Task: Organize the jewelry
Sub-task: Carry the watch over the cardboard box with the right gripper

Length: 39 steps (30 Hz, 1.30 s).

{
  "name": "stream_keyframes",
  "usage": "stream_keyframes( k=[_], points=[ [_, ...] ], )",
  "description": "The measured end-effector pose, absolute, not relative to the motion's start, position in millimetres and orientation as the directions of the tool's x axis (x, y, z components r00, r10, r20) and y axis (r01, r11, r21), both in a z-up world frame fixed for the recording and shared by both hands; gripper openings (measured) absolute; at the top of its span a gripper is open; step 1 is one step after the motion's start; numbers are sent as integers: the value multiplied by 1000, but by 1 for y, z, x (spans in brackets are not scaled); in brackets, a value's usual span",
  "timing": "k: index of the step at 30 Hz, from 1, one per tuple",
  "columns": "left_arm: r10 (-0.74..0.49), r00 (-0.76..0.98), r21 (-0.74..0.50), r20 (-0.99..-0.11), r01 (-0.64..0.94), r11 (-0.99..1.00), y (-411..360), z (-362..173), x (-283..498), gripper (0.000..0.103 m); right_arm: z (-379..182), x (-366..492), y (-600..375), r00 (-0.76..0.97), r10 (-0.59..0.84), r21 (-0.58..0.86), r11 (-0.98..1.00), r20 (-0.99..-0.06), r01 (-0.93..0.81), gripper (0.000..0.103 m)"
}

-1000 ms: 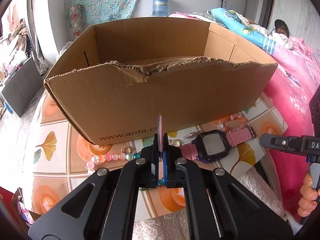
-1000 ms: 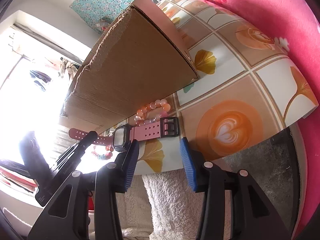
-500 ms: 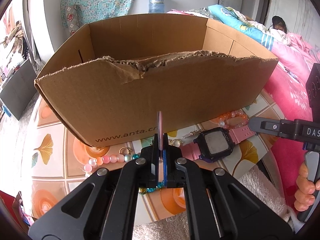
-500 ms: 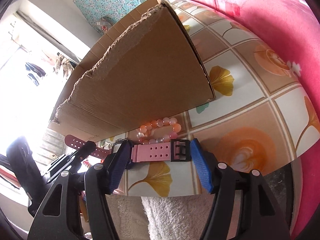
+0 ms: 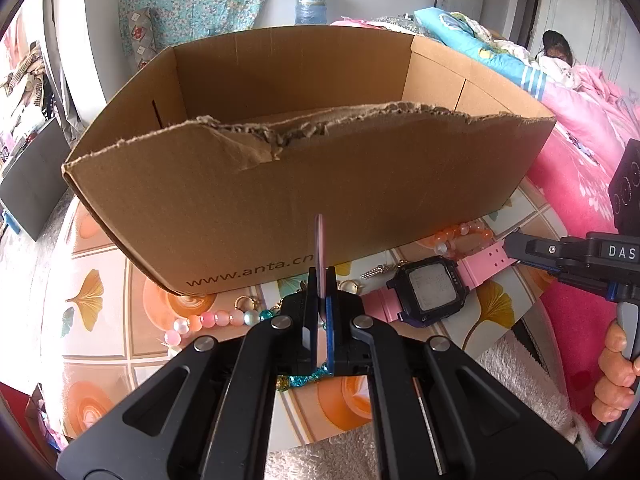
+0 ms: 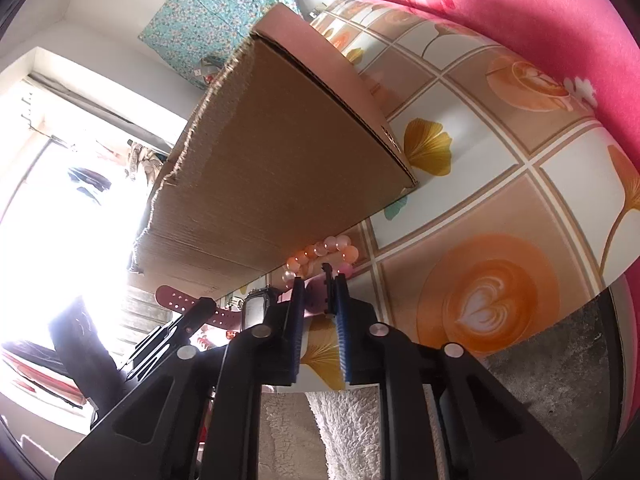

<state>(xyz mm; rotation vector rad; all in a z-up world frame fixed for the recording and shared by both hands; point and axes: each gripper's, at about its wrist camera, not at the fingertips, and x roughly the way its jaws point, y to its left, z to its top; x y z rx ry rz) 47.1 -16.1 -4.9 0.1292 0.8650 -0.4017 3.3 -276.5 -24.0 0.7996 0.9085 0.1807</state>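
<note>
A pink digital watch (image 5: 430, 290) lies on the tiled table in front of an open cardboard box (image 5: 304, 184). My left gripper (image 5: 320, 300) is shut on the watch's left strap end, which sticks up edge-on between the fingers. My right gripper (image 6: 318, 304) has closed on the watch's buckle-side strap (image 6: 316, 290); it reaches in from the right in the left wrist view (image 5: 516, 248). The watch face also shows in the right wrist view (image 6: 256, 308).
An orange bead bracelet (image 5: 460, 234) lies by the box's right corner. A pastel bead string (image 5: 208, 320), gold rings (image 5: 242, 302) and a teal bead strand (image 5: 304, 380) lie near my left gripper. A white fluffy towel (image 5: 516, 364) hangs at the table's front edge. A pink bed (image 5: 580, 132) is on the right.
My right gripper moved in over the watch's buckle strap and closed on it. The left gripper kept its hold and shifted slightly closer to the box.
</note>
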Motion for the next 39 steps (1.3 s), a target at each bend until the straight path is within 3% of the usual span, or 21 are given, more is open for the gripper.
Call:
stream_keyframes(
  k=[11,23,30,39],
  points=[
    [-426,594,-149,-682,457,877,-5,41,14,2,34,-23,-268,685,477,670,742,-551,23,7],
    [-489,681,-156,-544,491,857,16,124,9,2,118,-4,-258,738,518,620,765,-433,-174,7],
    [-433,732,-98,-526,453,886,14,159,52,2,122,77,-248,658,556,624,764,-508,-163,7],
    [-309,749,-52,-587,346,937,24,168,124,2,67,196,-187,356,624,637,765,-696,-94,7]
  ],
)
